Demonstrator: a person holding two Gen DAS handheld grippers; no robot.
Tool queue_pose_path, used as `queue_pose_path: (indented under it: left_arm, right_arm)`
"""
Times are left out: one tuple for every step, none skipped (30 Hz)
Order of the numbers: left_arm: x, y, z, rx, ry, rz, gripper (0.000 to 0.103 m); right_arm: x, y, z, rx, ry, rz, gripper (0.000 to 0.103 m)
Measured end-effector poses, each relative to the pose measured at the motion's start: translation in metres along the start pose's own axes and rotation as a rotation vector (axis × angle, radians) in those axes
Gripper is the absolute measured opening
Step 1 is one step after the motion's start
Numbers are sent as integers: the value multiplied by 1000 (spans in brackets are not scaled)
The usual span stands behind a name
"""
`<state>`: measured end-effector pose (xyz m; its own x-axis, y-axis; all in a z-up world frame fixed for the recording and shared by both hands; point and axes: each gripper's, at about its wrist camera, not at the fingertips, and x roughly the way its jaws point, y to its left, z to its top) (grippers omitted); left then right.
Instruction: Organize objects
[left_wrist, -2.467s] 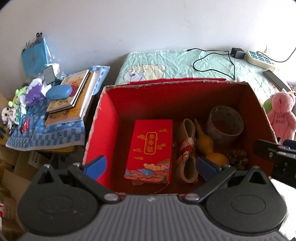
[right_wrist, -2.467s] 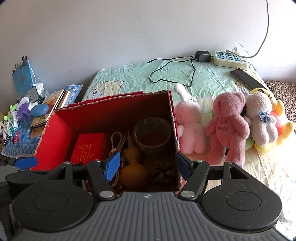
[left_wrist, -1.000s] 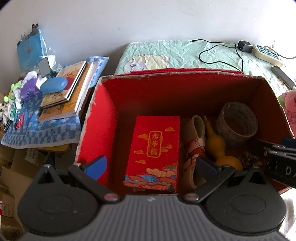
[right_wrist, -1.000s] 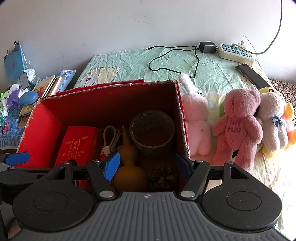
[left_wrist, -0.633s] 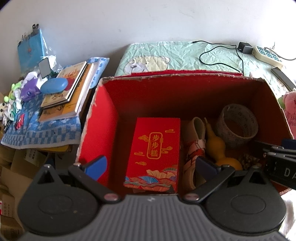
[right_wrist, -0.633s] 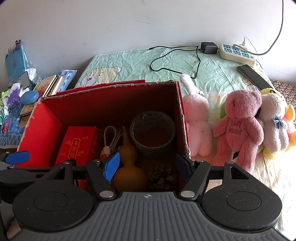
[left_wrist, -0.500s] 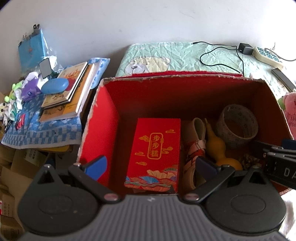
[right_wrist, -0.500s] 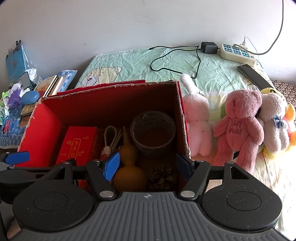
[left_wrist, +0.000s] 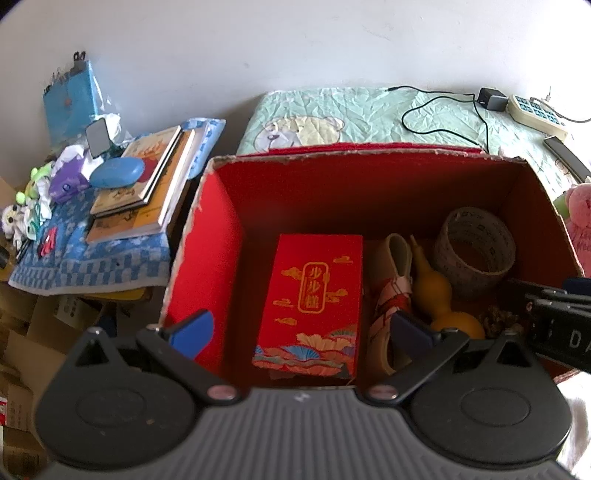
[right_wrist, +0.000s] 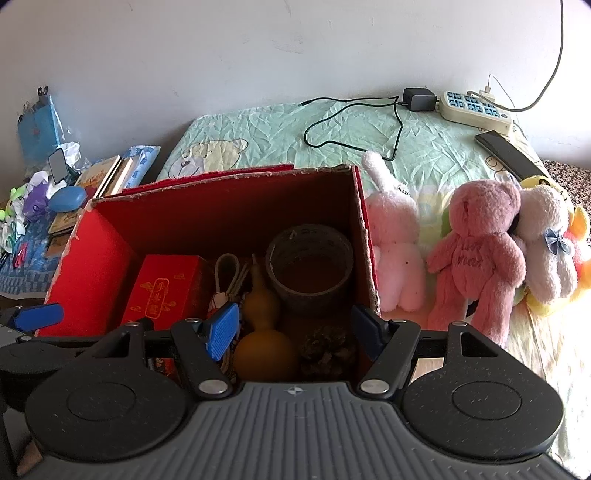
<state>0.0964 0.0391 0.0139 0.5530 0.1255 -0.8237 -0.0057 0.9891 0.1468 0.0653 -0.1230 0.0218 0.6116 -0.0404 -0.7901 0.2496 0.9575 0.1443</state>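
**Both hand-held grippers hover empty over the red box**

Left hand-held gripper (left_wrist: 301, 328), in the left wrist view, is spread wide and holds nothing. It hangs above the near edge of the open red cardboard box (left_wrist: 201, 258). Inside lie a red gift box (left_wrist: 314, 299) toward the left wall, then a rolled strap (left_wrist: 393, 280), a yellow gourd (left_wrist: 439, 295), a tape roll (left_wrist: 474, 247) by the far right corner and a pine cone (left_wrist: 498, 319). Books (left_wrist: 147, 177) sit on a blue checked cloth (left_wrist: 92, 266) left of the box.

Right hand-held gripper (right_wrist: 295, 330), in the right wrist view, is also wide and empty, over the gourd and pine cone. On the bed (right_wrist: 258, 125), right of the box, lie 3 plush toys: a pale pink rabbit (right_wrist: 397, 240), a pink bear (right_wrist: 480, 254) and a white bear (right_wrist: 546, 243).
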Motion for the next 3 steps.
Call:
queue_pose_path:
  left_arm:
    - [-3,-1,0,4,-9,-2,97]
    - [-5,-1,-1,7,-20,-5,95]
    - [-9,-1,-1,11,-34,-3,95]
  right_arm:
    - [-1,0,0,0,-2,0,70]
    - [-2,0,-1,1,-3,-1,70]
    - [-3,-1,-1,3,-5,-1,70]
